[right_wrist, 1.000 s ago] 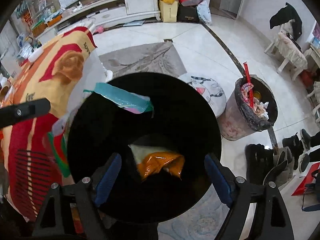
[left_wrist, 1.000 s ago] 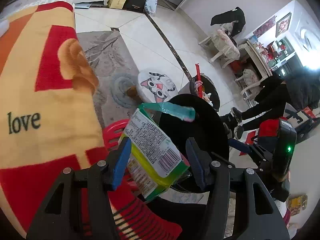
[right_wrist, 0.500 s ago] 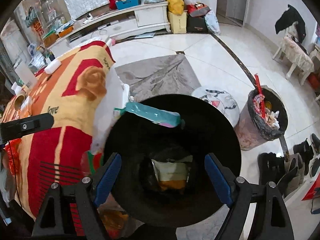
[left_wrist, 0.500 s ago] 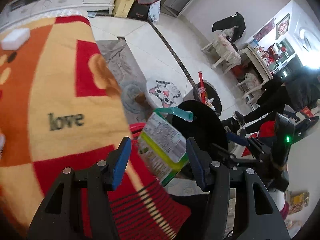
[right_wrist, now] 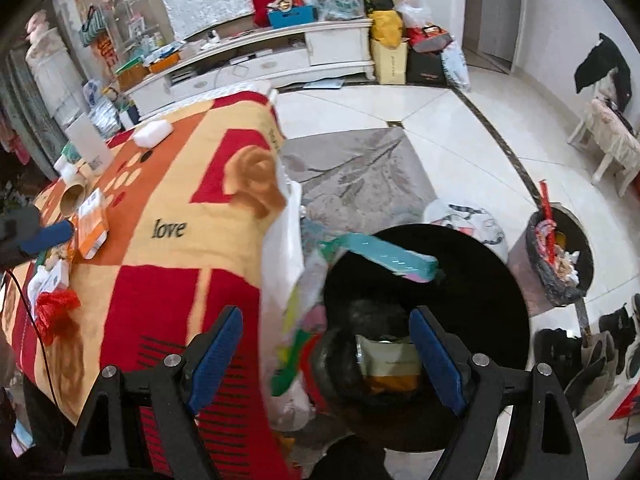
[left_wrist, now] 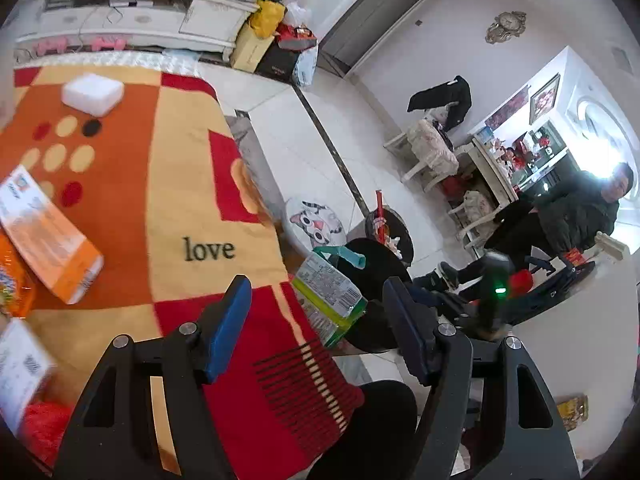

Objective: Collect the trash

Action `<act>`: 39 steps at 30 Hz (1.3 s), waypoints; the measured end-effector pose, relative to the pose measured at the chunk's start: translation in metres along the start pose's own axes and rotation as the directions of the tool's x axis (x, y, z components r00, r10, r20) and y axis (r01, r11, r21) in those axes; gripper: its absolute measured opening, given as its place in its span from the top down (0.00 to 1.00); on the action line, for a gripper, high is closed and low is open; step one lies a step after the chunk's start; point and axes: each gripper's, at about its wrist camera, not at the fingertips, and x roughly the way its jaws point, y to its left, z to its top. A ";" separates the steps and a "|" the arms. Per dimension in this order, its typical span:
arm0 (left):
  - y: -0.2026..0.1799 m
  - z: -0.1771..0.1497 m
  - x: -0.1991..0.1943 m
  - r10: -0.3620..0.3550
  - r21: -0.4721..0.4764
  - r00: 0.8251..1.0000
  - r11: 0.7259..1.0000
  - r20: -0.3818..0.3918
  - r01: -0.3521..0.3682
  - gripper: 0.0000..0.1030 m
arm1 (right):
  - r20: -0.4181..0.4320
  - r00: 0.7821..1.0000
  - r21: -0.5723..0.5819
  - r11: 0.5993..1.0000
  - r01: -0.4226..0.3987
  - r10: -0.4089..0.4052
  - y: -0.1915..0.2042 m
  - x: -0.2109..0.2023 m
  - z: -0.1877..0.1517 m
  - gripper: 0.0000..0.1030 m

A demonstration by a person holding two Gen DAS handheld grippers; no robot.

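Left tool (left_wrist: 316, 320) is wide open and holds nothing, above the blanket-covered worktop (left_wrist: 168, 208). Right tool (right_wrist: 326, 354) is also spread wide, over the black bin (right_wrist: 480, 280) beside the worktop edge. A green packet (left_wrist: 330, 300) sits at the bin rim, perhaps half in; trash such as the orange box (left_wrist: 48, 236) waits on the worktop. Reach low, close on the box's narrow sides, then lift clear

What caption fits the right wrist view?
Open right gripper above a black round bin holding an orange-and-white packet, beside the red-and-orange blanket.
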 end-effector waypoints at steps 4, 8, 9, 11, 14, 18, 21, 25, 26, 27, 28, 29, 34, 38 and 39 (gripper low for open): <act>0.002 -0.005 -0.020 0.013 0.015 1.000 1.000 0.014 -0.013 0.35 | -0.058 0.998 0.029 0.999 -0.031 0.033 0.002 0.029 -0.008 0.29; 0.011 -0.010 -0.035 0.030 0.006 0.999 1.000 0.025 -0.031 0.35 | -0.063 0.992 0.101 0.990 -0.099 0.106 -0.009 0.043 -0.014 0.74; 0.015 -0.011 -0.039 0.036 0.003 0.999 0.999 0.030 -0.036 0.35 | -0.054 0.992 0.101 0.989 -0.105 0.111 -0.010 0.041 -0.014 0.79; 0.019 -0.012 -0.045 0.048 0.002 0.998 0.999 0.034 -0.048 0.35 | -0.018 0.993 0.089 0.989 -0.118 0.120 -0.008 0.030 -0.013 0.82; 0.022 -0.011 -0.059 0.055 0.009 0.997 0.998 0.048 -0.056 0.35 | 0.039 0.992 0.059 0.990 -0.125 0.123 -0.006 0.007 -0.006 0.85; 0.028 -0.009 -0.084 0.058 0.011 0.994 0.998 0.095 -0.059 0.35 | 0.108 0.991 0.053 0.994 -0.091 0.085 -0.014 -0.023 0.006 0.86; 0.037 -0.009 -0.101 0.074 -0.006 0.988 0.997 0.135 -0.073 0.35 | 0.151 0.988 0.045 0.998 0.032 -0.038 -0.026 -0.041 0.015 0.86; 0.051 -0.012 -0.112 0.089 -0.031 0.984 0.996 0.153 -0.086 0.35 | 0.102 0.973 0.029 0.979 0.203 -0.205 -0.043 -0.034 0.019 0.86; 0.054 -0.013 -0.113 0.093 -0.034 0.984 0.995 0.152 -0.089 0.35 | 0.050 0.979 0.014 0.980 0.199 -0.200 -0.046 -0.023 0.019 0.86; 0.057 -0.015 -0.113 0.100 -0.037 0.984 0.995 0.149 -0.096 0.35 | -0.009 0.983 0.003 0.983 0.184 -0.184 -0.048 -0.011 0.016 0.86; 0.060 -0.016 -0.113 0.104 -0.039 0.984 0.994 0.147 -0.099 0.35 | -0.044 0.984 0.001 0.985 0.175 -0.175 -0.051 -0.002 0.014 0.86; 0.062 -0.018 -0.114 0.107 -0.041 0.984 0.994 0.146 -0.102 0.35 | -0.071 0.981 0.002 0.984 0.181 -0.180 -0.050 0.007 0.010 0.86; 0.076 -0.023 -0.124 0.123 -0.048 0.981 0.992 0.147 -0.118 0.35 | -0.055 0.991 0.018 0.993 0.120 -0.118 -0.041 0.013 0.002 0.41; 0.088 -0.026 -0.136 0.154 -0.055 0.975 0.988 0.160 -0.147 0.35 | -0.001 0.994 -0.029 0.994 0.108 -0.108 -0.015 -0.001 0.005 0.41; 0.092 -0.028 -0.138 0.165 -0.058 0.973 0.986 0.159 -0.158 0.35 | 0.016 0.995 -0.044 0.994 0.097 -0.096 -0.006 -0.004 0.006 0.41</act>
